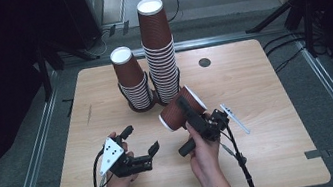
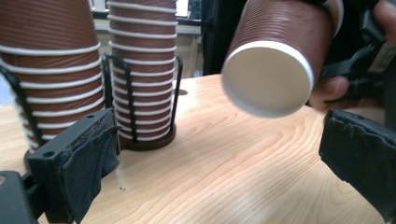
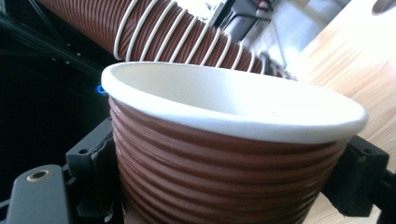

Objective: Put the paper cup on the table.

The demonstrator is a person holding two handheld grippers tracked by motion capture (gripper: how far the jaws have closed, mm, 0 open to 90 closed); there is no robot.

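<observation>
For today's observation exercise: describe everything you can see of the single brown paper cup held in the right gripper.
The cup is ribbed brown paper with a rolled white rim and a white inside. Its white base is recessed, seen in the left gripper view. It is one loose cup, undented as far as shows. The right gripper clamps its ribbed wall from both sides, holding it tilted above the wooden table, base towards the person's left. It hangs just in front of the two racked cup stacks, apart from them.

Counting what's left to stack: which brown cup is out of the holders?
The single cup gripped in the right claw, tilted above the table. All others sit upside down in the short stack and tall stack.
</observation>
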